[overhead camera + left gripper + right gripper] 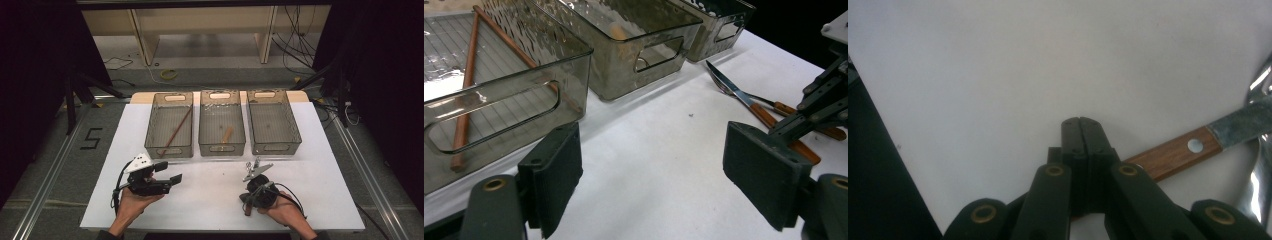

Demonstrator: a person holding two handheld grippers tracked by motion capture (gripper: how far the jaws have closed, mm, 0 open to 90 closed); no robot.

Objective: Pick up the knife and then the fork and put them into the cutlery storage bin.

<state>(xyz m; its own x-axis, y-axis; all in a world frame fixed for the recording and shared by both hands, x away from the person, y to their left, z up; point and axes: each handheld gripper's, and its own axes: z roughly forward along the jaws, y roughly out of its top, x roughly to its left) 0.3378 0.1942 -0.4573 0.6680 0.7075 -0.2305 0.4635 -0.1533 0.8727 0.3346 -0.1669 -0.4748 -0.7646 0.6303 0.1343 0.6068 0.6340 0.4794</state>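
A knife [258,168] and a fork [724,89] with wooden handles lie side by side on the white table [210,200], right of centre. My right gripper [246,197] sits low over their handle ends. Its jaws [1081,131] are shut flat together with nothing between them. The knife's riveted handle [1178,151] runs out from behind the jaws and its blade [1240,122] points right. My left gripper [169,173] is held at the front left and stands open and empty. Its pads [551,182] frame bare table, with the knife [736,92] farther off.
Three clear bins stand in a row at the back. The left bin [169,125] holds a long wooden stick [466,85], the middle bin [221,122] a small wooden piece [227,134], and the right bin [272,121] looks empty. The table's front edge is close behind both hands.
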